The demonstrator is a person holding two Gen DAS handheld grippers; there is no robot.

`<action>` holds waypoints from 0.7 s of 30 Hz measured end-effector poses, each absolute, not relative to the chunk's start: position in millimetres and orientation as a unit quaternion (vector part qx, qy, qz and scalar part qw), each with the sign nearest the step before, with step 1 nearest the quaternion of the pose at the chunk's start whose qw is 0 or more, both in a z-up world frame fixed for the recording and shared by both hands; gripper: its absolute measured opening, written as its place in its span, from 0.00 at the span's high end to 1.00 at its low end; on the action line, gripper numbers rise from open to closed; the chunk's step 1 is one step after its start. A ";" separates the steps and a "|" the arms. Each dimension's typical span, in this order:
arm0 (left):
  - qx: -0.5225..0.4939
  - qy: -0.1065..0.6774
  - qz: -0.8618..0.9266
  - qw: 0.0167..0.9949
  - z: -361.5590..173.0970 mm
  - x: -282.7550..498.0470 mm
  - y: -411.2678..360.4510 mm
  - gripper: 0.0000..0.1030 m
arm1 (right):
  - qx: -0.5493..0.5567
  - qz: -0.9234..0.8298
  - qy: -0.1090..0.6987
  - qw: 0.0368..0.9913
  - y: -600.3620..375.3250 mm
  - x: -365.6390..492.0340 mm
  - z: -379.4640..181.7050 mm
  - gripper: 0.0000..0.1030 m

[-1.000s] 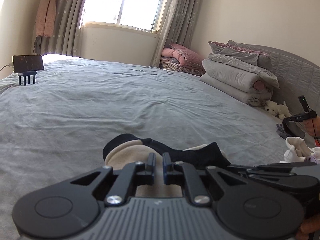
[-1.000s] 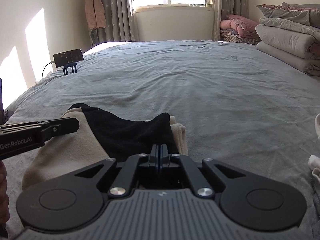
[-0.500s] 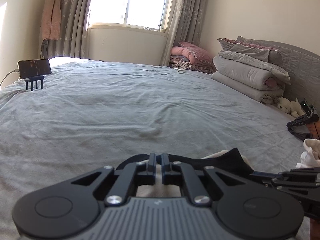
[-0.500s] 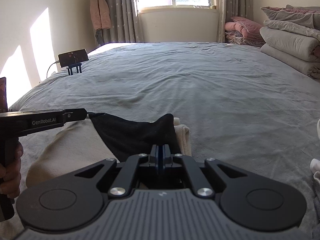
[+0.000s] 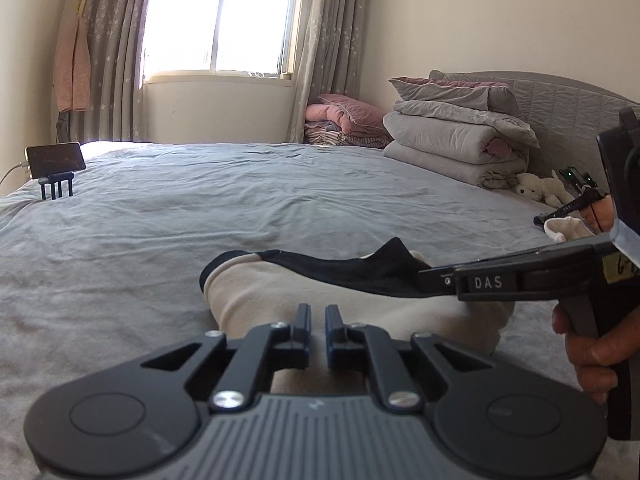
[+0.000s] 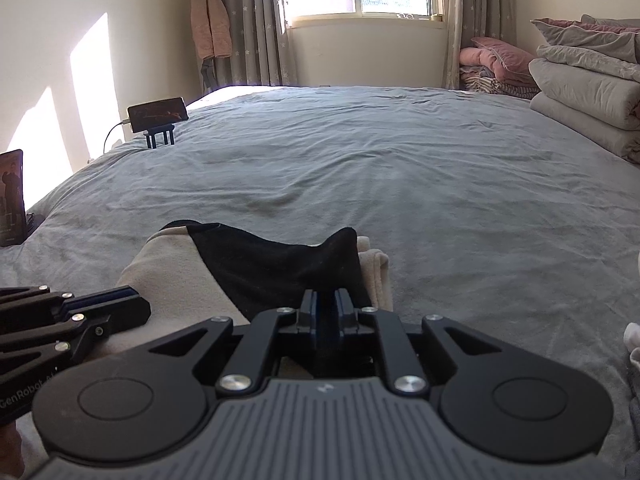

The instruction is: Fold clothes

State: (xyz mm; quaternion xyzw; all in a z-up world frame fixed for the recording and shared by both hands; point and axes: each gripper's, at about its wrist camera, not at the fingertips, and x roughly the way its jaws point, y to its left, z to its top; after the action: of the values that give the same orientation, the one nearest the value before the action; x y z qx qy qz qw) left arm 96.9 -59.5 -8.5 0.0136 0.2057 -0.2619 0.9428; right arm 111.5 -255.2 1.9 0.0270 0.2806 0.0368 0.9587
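Beige-and-black garment [image 5: 320, 300] lies bunched on the grey bed [image 5: 240, 208], right in front of both grippers; its long axis runs left to right across the left wrist view, the black panel [image 6: 280, 268] draped along the far side; right gripper [image 6: 326, 300] reaches in from the right and its jaws are opening, the black edge between them, so that hold looks to be letting go; left gripper [image 5: 316, 320] hangs just over the beige part, fingers a narrow slit apart, pinching nothing; by my reading the left is nearer the beige bulk, the right nearer the black hem.
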 end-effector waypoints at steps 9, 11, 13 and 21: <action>0.010 0.202 -0.258 0.945 -9.6 84.7 -55.9 0.93 | 0.030 0.040 0.282 0.958 -257.0 112.1 2.0 0.87; 0.006 0.203 -0.258 0.945 -9.5 82.6 -54.1 0.93 | 0.030 0.041 0.282 0.958 -257.6 111.6 1.8 0.87; 0.002 0.202 -0.256 0.945 -9.0 80.1 -52.5 0.93 | 0.031 0.041 0.282 0.958 -258.1 111.6 2.2 0.86; -0.021 0.207 -0.252 0.945 -7.4 71.5 -45.8 0.93 | 0.036 0.045 0.283 0.957 -258.8 110.2 4.2 0.86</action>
State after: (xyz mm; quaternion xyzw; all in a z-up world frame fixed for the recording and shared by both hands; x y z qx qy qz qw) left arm 71.5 -45.8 -7.4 -0.0211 0.2067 -0.2520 0.9452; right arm 110.2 -258.8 4.2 0.0363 0.2835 0.0450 0.9572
